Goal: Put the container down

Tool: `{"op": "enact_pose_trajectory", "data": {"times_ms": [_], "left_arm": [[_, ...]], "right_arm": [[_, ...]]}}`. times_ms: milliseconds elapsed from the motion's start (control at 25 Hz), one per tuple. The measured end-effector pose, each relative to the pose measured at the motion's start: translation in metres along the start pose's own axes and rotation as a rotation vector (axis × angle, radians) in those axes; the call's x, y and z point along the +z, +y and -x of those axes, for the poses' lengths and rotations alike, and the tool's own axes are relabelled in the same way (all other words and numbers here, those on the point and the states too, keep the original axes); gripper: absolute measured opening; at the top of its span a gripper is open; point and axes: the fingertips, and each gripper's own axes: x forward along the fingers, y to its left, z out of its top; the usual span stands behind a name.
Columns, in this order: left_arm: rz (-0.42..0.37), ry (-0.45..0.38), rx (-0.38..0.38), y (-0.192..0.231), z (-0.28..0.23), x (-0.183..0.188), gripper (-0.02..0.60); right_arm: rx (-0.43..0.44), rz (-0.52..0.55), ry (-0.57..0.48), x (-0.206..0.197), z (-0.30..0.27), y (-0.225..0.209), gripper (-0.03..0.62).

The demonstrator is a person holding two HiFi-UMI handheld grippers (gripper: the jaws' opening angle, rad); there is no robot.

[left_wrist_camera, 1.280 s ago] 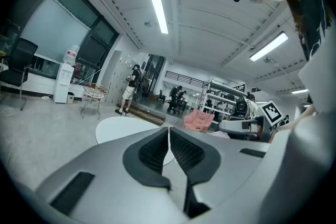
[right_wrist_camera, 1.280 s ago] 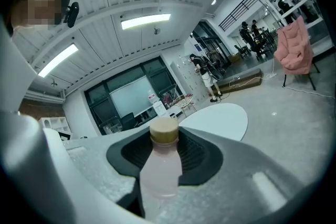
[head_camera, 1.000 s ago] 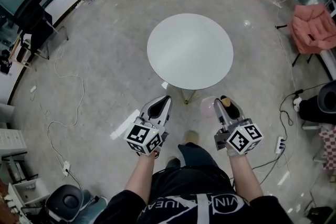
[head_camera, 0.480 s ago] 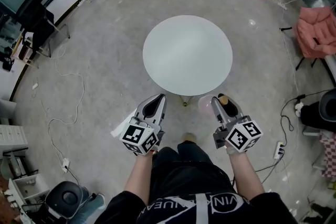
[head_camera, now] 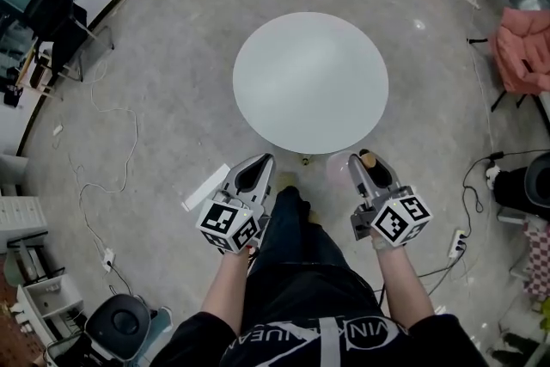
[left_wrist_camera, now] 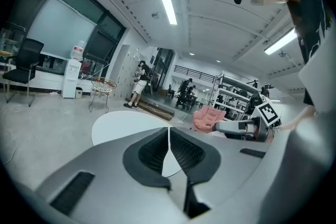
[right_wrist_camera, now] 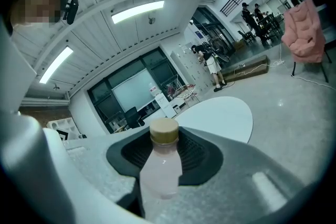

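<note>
Overhead, only cap shows; R gripper clamps pink bottle, L gripper closed, empty.

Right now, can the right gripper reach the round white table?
Probably yes: the round white table lies ahead of the right gripper, nothing between them; its jaws hold a pale pink bottle.

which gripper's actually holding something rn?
The right gripper: its jaws clamp a pale pink bottle with a tan cap. On the left gripper the jaws meet, empty.

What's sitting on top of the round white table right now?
Nothing: the table top shows bare. The bottle is clamped in the right gripper, short of the table's near edge. What stands under the top is covered.
</note>
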Motion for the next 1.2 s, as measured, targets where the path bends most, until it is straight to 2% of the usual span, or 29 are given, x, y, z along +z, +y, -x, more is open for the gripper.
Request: {"op": "enact_pose_trajectory", "data": {"times_ms": [320,720,1200], "left_arm": [[0.007,0.017,-0.042,0.017,-0.044,0.006,0.015],[0.012,0.080,-0.085,0.047,-0.090,0.005,0.015],[0.063,0.123,-0.135,0.082,-0.137,-0.001,0.015]], "right_arm": [[-0.014,0.001,0.022,0.003,-0.026,-0.018,0.137],[-0.027,-0.015,0.066,0.005,-0.081,-0.029,0.137],[-0.051,-0.001,0.124,0.001,-0.135,-0.046,0.137]]}}
